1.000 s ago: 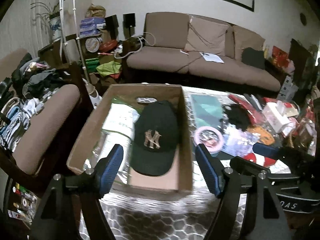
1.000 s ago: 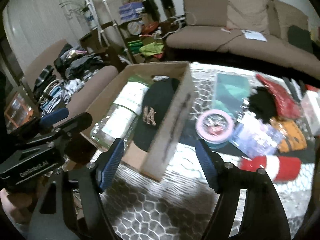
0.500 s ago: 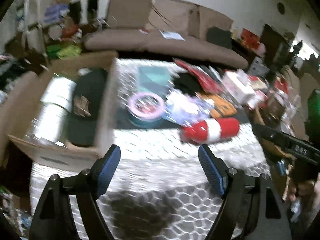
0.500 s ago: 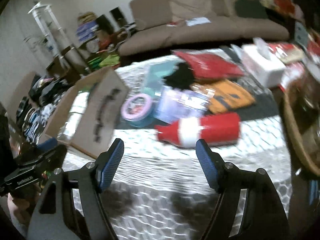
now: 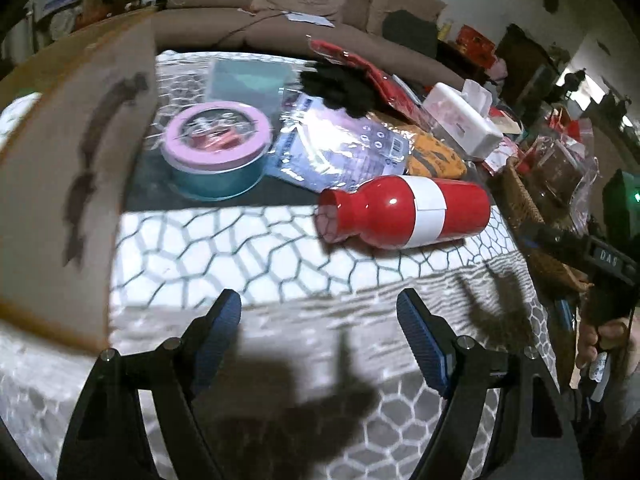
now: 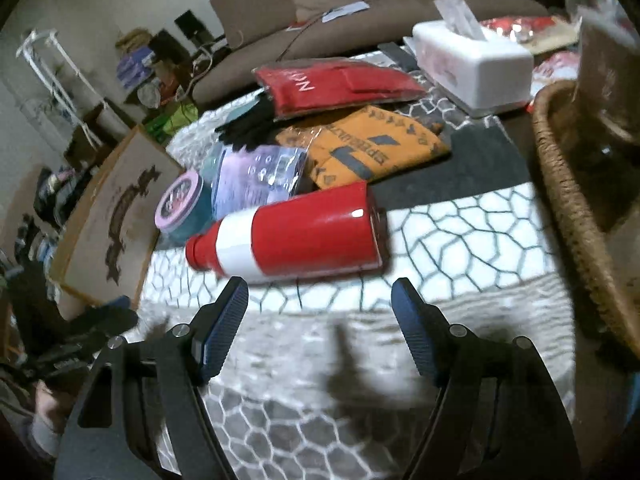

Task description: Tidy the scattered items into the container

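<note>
**Both grippers empty above a red bottle on a crowded table**

At the far left we see the cardboard box (image 5: 76, 184), its side wall with a dark printed mark turned toward us; it stands on the hexagon-patterned tablecloth (image 5: 224, 256). Just beside that wall sits a round teal tin with a pink lid (image 5: 218, 152). Next comes a clear plastic packet of pale purple goods (image 5: 340, 152), leaning partly on the tin's right side, with a black glove-like bundle (image 5: 340, 88) behind it.

In the middle the red bottle with a white band (image 5: 404, 212) lies on its side, neck toward the box, on open cloth in front of the packet. Behind it lie an orange packaged item (image 6: 372, 152) and a red packaged item (image 6: 336, 84), overlapping, and a white tissue box (image 6: 476, 68) farther right. A wicker basket (image 6: 572, 200) crowds the right edge of the table.

Our left gripper (image 5: 320, 320) has its fingers spread wide with nothing between them, hanging over bare cloth short of the bottle. Our right gripper (image 6: 320, 304) is likewise parted and empty, with the bottle just past its fingertips and wider than the gap looks from here. A sofa (image 5: 280, 28) runs behind the table.
</note>
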Demonstrator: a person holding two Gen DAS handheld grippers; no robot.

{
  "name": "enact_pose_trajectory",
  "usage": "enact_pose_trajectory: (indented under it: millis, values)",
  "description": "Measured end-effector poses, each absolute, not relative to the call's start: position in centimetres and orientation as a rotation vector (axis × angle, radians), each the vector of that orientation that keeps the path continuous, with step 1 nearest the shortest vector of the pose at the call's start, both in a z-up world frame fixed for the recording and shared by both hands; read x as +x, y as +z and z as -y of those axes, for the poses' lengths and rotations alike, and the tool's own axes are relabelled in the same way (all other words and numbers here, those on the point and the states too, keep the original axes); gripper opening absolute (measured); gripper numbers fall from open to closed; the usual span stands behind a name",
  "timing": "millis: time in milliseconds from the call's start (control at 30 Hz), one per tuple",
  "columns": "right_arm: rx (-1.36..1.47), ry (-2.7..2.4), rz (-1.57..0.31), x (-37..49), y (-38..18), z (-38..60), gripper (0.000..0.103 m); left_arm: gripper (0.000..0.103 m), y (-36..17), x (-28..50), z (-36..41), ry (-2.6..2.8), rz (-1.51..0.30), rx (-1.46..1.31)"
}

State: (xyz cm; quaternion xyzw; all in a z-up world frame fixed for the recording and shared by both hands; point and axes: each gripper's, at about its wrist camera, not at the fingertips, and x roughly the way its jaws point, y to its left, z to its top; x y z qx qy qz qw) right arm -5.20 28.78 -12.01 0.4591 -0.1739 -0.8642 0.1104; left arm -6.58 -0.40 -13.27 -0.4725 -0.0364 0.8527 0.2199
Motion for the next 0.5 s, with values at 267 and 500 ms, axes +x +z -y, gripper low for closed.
enact_pose_trajectory:
  millis: [267, 500]
  values:
    - [1.299, -2.548, 0.497, -9.4, -11.9, -29.0, 0.072, 0.081, -13.3, -9.8, -1.9, 2.32, 0.061, -1.28]
    - [1.366, -2.566, 0.241, -17.9, -9.7, -27.1, 0.072, 0.081, -9.9, -14.7, -4.7, 2.369, 0.017, -1.214]
